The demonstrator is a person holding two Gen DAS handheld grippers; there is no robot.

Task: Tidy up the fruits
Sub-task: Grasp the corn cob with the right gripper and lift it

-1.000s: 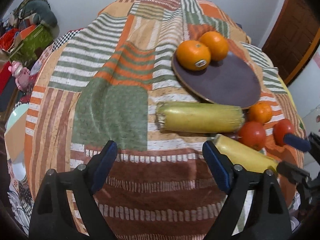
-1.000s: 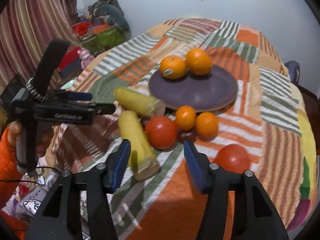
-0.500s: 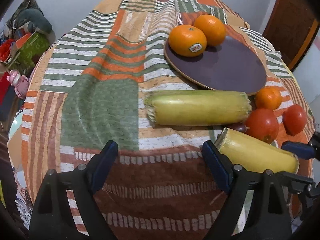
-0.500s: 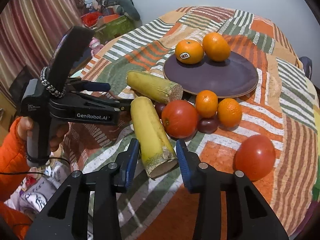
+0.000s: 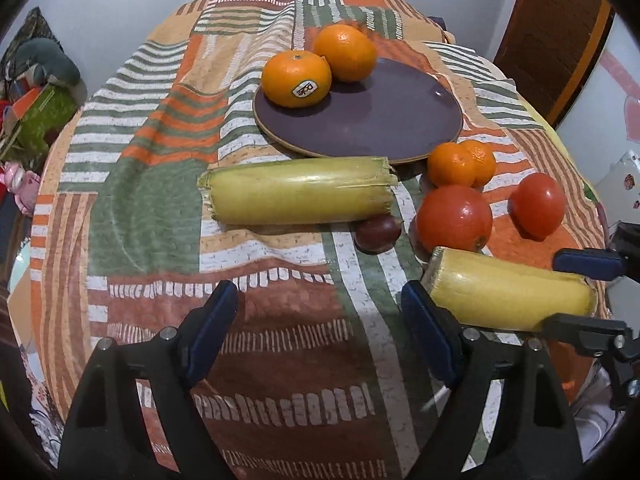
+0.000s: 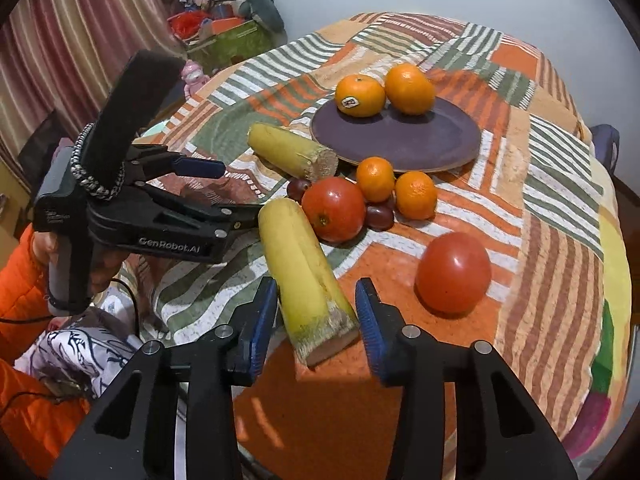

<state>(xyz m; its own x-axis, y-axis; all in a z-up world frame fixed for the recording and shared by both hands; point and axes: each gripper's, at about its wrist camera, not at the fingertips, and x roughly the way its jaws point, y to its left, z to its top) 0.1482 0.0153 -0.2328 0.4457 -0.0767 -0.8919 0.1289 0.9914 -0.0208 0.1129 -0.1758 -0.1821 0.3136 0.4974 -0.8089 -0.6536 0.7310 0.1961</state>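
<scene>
Right wrist: right claw [image 6: 316, 316] open, straddling yellow stalk piece [image 6: 306, 276]; left claw [image 5: 320, 336] open over tablecloth [image 5: 140, 208].

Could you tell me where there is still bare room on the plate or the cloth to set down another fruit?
The dark purple round plate is bare across its near and right parts; only two large oranges sit at its far left rim. The patchwork tablecloth left of the yellow stalk pieces is free. It is crowded between plate and right gripper.

Two oranges [image 6: 382, 89] on plate [image 6: 420, 144], tomatoes [image 6: 334, 209] and corn [image 6: 308, 276] before it
</scene>
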